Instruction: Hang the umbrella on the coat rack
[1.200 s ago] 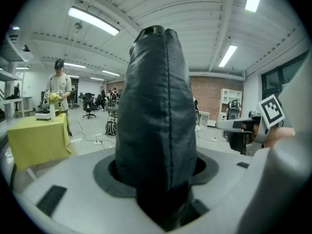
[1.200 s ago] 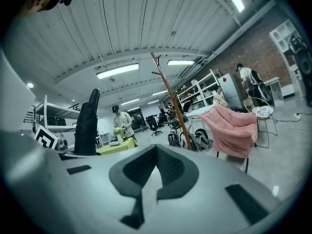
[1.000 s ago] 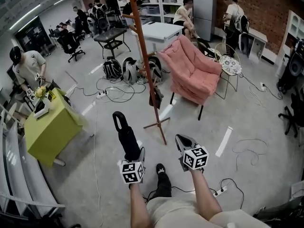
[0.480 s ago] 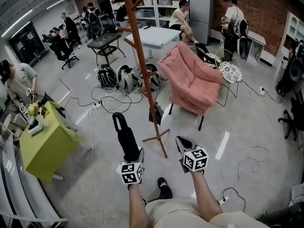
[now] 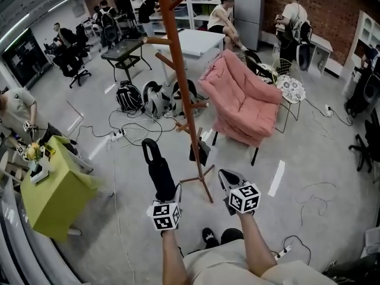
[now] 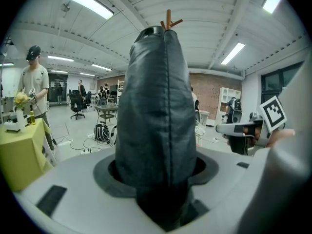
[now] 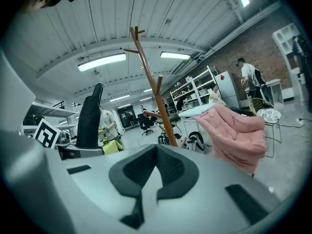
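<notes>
The left gripper (image 5: 167, 190) clamps the black umbrella (image 5: 157, 164) upright, its lower end hidden between the jaws. The umbrella stands near the coat rack (image 5: 179, 76), apart from it; the rack's top is cut off. The right gripper (image 5: 229, 180) is closed on nothing.

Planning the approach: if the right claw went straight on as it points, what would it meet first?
Probably the tall brown wooden coat rack: its pole stands almost dead ahead of the shut right claw, depth unclear.
</notes>
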A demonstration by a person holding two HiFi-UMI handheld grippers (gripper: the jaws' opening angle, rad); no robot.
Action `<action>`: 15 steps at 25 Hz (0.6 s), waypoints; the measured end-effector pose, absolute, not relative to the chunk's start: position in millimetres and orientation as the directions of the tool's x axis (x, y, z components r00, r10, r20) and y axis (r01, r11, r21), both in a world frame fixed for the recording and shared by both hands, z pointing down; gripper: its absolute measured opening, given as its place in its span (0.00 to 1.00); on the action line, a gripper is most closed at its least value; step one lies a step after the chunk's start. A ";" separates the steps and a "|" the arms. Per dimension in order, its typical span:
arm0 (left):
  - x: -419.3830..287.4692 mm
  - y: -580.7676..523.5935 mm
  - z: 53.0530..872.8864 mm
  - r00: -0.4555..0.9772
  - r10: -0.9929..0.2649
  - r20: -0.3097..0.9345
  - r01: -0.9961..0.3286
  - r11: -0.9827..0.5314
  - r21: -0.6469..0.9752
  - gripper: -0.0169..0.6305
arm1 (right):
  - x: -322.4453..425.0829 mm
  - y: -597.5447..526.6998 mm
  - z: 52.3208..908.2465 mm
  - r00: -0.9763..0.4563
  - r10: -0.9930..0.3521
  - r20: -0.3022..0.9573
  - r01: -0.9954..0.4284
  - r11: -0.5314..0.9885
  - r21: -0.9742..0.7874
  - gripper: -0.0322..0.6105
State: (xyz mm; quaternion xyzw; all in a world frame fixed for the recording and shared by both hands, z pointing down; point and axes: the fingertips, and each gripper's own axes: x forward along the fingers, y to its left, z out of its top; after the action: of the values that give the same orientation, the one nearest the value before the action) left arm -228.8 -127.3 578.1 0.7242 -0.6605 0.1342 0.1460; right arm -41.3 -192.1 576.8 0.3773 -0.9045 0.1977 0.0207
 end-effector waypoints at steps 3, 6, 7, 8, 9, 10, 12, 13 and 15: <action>-235.7 -134.5 581.2 0.095 -0.915 0.391 -0.995 -0.079 0.057 0.43 | -47.6 -198.3 581.5 -0.727 -0.657 0.202 -0.681 0.648 -0.342 0.05; -240.0 -140.0 583.2 0.100 -0.912 0.397 -0.995 -0.083 0.060 0.43 | -51.9 -209.0 580.9 -0.728 -0.656 0.201 -0.678 0.645 -0.351 0.05; -241.2 -141.8 582.9 0.100 -0.912 0.397 -0.995 -0.083 0.060 0.43 | -53.6 -212.2 579.2 -0.729 -0.656 0.199 -0.677 0.646 -0.353 0.05; -242.3 -144.1 582.0 0.099 -0.912 0.398 -0.995 -0.082 0.061 0.43 | -55.4 -215.2 576.8 -0.731 -0.654 0.196 -0.675 0.648 -0.354 0.05; -243.1 -146.8 580.9 0.097 -0.912 0.398 -0.995 -0.078 0.062 0.43 | -57.1 -218.1 574.2 -0.734 -0.651 0.195 -0.671 0.652 -0.353 0.05; -243.8 -149.7 579.8 0.093 -0.912 0.399 -0.995 -0.074 0.062 0.43 | -58.8 -220.8 572.1 -0.738 -0.646 0.194 -0.667 0.657 -0.350 0.05; -245.6 -154.9 579.1 0.082 -0.913 0.400 -0.996 -0.063 0.061 0.43 | -62.7 -225.4 570.7 -0.747 -0.635 0.198 -0.659 0.668 -0.345 0.05; -246.3 -157.5 579.3 0.079 -0.913 0.400 -0.996 -0.059 0.062 0.43 | -64.5 -227.6 571.3 -0.750 -0.630 0.200 -0.656 0.671 -0.345 0.05; -244.8 -162.5 580.6 0.081 -0.914 0.397 -0.996 -0.059 0.067 0.43 | -66.0 -232.1 574.4 -0.752 -0.625 0.211 -0.655 0.673 -0.343 0.05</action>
State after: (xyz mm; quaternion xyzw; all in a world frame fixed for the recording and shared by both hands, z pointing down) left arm -244.8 -162.5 580.6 0.7167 -0.6664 0.1251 0.1633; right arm -66.0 -232.1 574.4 0.3502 -0.9138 0.2020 0.0379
